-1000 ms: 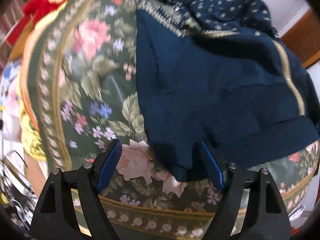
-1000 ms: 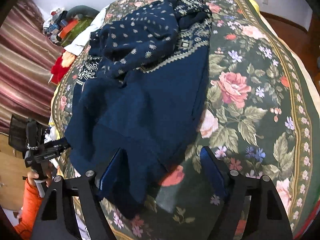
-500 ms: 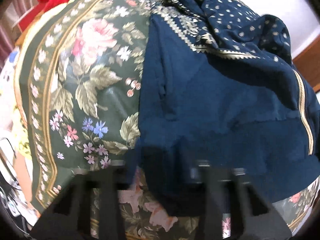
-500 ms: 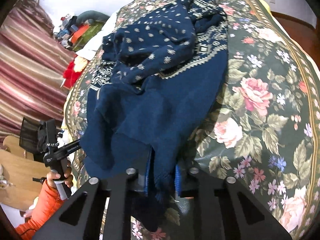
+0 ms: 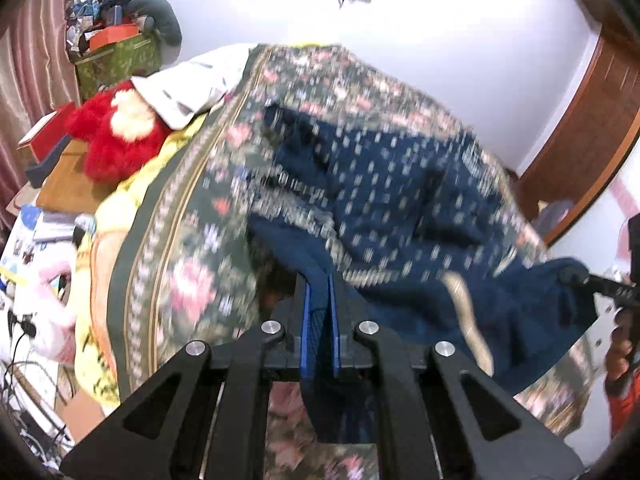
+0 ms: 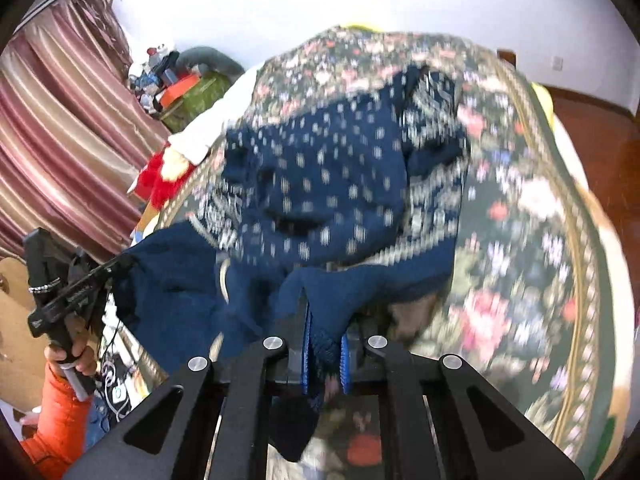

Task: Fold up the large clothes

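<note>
A large navy sweater with small pale dots and a patterned band lies crumpled on the floral bedspread. My left gripper is shut on its plain navy hem, which is lifted off the bed. My right gripper is shut on the other hem corner of the sweater, also lifted. Each gripper shows in the other's view, the right one in the left wrist view and the left one in the right wrist view, with the hem stretched between them. Both views are motion-blurred.
A red plush toy and a white pillow lie at the bed's far left. Boxes and clutter stand by striped curtains. A wooden door is at the right. A pink toy and cables lie beside the bed.
Both grippers closed on the sweater's hem and lifted it. The views tilted up from the bed surface toward the wall, and the hem now hangs stretched between the grippers.
</note>
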`<state>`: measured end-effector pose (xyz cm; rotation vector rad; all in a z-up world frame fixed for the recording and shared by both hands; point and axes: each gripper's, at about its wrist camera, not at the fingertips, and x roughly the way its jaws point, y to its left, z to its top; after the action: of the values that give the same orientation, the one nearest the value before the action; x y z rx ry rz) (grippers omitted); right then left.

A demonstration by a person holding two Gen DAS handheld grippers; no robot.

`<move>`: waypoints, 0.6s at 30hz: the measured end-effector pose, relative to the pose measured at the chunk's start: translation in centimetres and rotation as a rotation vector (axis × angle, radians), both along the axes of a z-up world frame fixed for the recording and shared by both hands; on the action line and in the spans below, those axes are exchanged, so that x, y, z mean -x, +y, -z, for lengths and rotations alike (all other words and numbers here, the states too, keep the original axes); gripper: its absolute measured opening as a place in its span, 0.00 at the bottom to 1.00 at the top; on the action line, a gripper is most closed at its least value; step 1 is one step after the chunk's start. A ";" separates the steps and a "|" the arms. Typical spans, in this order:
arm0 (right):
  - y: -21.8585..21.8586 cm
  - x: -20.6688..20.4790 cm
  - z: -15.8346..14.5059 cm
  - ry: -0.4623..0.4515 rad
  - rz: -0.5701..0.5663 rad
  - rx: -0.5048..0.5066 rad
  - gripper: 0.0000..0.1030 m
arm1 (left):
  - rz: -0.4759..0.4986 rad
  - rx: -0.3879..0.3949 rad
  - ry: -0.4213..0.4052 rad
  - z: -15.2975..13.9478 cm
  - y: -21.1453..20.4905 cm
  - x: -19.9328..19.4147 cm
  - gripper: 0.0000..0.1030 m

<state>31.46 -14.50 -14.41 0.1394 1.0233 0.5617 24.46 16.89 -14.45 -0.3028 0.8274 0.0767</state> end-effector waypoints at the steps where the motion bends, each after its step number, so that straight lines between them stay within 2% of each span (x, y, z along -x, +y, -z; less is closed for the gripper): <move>1: 0.2 -0.8 -0.6 -0.020 0.017 0.001 0.08 | 0.000 0.011 -0.007 -0.7 0.0 -0.6 0.07; 4: 0.4 -3.4 -2.3 -0.068 0.073 -0.014 0.08 | -0.006 0.035 -0.032 -2.1 0.6 -3.3 0.07; 9: 0.5 -9.5 -3.3 -0.096 0.164 -0.018 0.08 | -0.087 -0.011 -0.067 -3.3 2.8 -8.8 0.07; 16: 1.6 -19.3 -1.5 -0.103 0.255 0.079 0.08 | -0.216 -0.116 -0.021 -1.6 6.1 -17.6 0.07; 18: 2.0 -22.1 -0.2 -0.091 0.265 0.099 0.08 | -0.244 -0.112 0.008 -0.3 7.3 -20.6 0.07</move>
<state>53.57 -12.45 -14.16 0.1571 0.9243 0.2738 45.03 24.21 -14.17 -0.2962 0.7880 0.3512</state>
